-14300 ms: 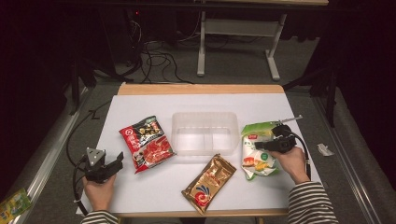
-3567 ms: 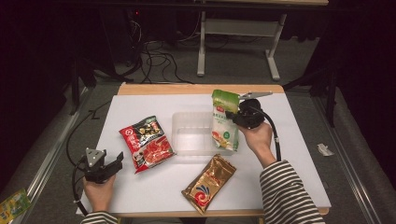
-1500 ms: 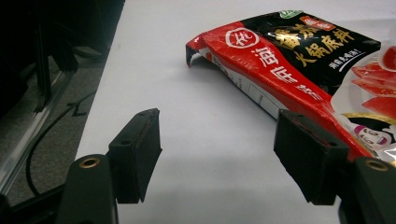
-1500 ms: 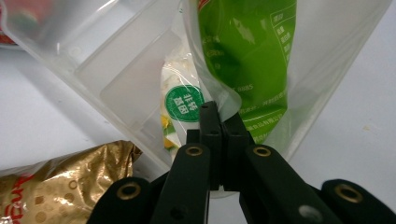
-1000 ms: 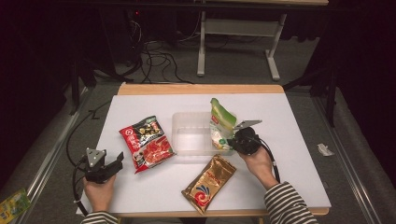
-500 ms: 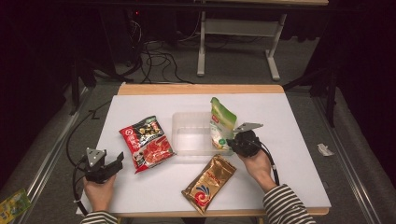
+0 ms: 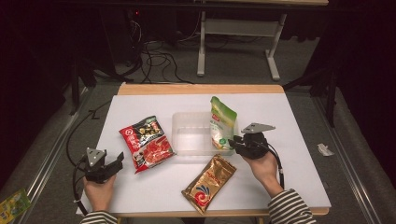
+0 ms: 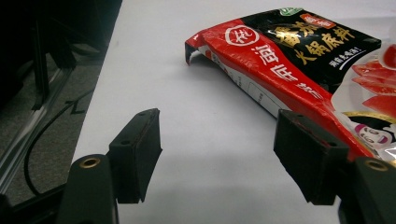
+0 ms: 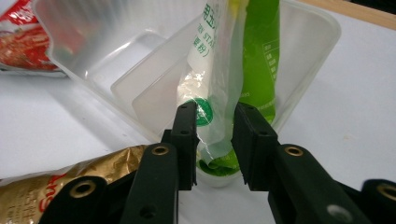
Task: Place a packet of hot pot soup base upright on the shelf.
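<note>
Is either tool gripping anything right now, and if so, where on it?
Nothing is firmly gripped. The right tool has just been opening; the green pouch's bottom edge sits loosely between its jaws, inside the clear container. The left tool is open.

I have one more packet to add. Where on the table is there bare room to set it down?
Bare: the far strip behind the clear tray, and the right side past the right gripper. Crowded: the middle, around the red packet, gold packet and green pouch.
</note>
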The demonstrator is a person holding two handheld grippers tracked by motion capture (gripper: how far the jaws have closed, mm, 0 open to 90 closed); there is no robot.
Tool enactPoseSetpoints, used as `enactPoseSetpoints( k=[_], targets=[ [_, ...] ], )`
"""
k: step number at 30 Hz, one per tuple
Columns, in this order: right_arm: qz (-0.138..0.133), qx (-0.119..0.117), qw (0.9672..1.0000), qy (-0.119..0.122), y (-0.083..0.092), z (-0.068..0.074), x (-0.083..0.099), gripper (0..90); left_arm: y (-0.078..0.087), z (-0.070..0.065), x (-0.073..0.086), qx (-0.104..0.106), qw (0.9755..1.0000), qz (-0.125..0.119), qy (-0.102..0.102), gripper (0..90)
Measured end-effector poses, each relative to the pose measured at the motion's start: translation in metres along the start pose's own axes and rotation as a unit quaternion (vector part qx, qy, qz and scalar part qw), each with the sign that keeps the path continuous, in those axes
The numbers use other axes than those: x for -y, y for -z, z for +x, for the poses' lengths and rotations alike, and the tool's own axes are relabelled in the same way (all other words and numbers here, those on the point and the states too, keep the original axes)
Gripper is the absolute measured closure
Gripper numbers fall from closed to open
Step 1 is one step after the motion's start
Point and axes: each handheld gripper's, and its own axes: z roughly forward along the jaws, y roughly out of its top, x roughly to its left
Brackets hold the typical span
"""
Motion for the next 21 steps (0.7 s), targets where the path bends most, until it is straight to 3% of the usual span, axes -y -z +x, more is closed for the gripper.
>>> enactPoseSetpoints(
  k=[9,21],
  targets=[
    [-0.039,-0.008,0.9991,-0.016,0.020,-0.002,0.011,64.2,0.000,0.000,0.000,-0.001,1.0000,0.000,-0.001,32.4],
    [-0.059,-0.016,0.9975,-0.037,0.029,-0.002,0.038,56.5,0.000,-0.001,0.000,-0.002,1.0000,-0.001,-0.001,32.4]
  ],
)
